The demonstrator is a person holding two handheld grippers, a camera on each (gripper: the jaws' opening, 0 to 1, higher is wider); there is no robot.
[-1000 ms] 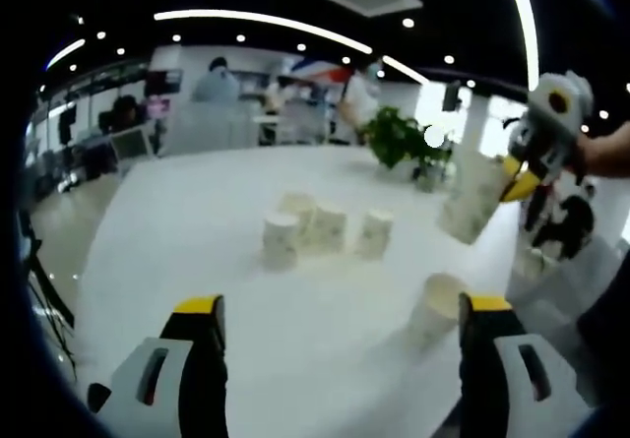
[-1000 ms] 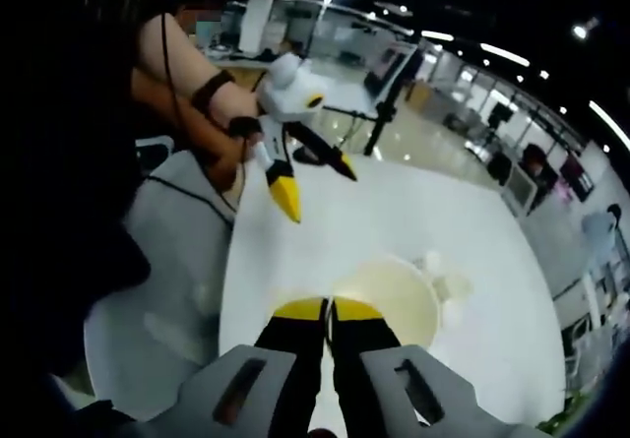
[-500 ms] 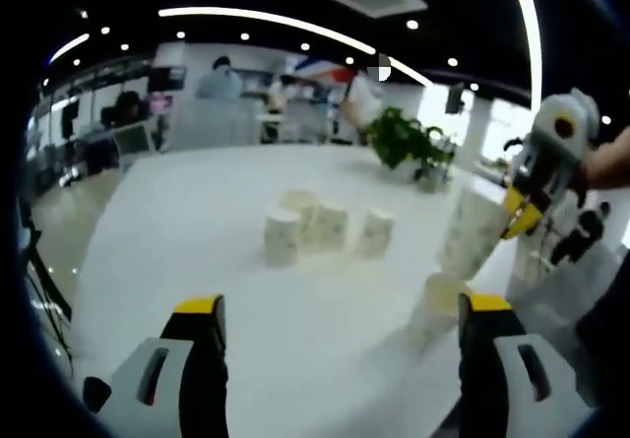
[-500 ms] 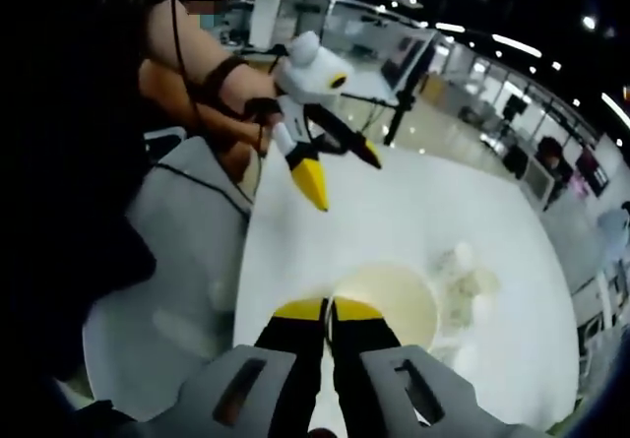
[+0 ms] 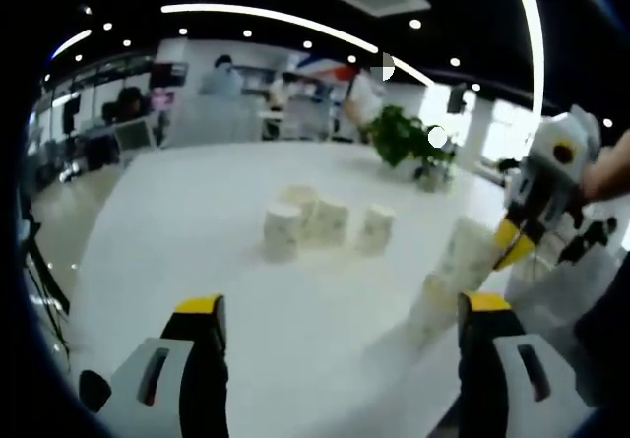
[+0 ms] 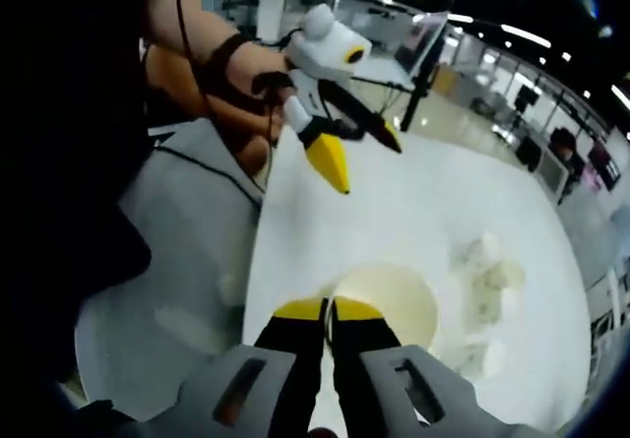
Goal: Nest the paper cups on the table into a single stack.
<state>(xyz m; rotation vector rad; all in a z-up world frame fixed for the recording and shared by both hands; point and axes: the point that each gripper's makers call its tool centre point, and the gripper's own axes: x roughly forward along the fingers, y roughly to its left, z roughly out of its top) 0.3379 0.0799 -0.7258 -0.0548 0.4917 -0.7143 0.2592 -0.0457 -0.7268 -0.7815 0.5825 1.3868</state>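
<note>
Left gripper view first: our left gripper [image 5: 340, 310] hangs low over the near part of the white table [image 5: 177, 221], jaws spread wide with nothing between them. Over at the table's right edge the right gripper [image 5: 512, 243] is pinching the rim of a paper cup [image 5: 471, 251], which sits tilted just above the mouth of a second cup [image 5: 431, 305] standing there. Four loose cups [image 5: 320, 226] cluster mid-table, well apart from that pair.

Right gripper view: our right gripper [image 6: 330, 307] has its yellow tips clamped together on the near rim of the cup [image 6: 389, 298], looking down into it. The left gripper [image 6: 359, 153] shows up top with a hand [image 6: 251, 84] behind it, jaws splayed.

So we reckon we're mid-nest: next we level the cup, push it down, then let go.
</note>
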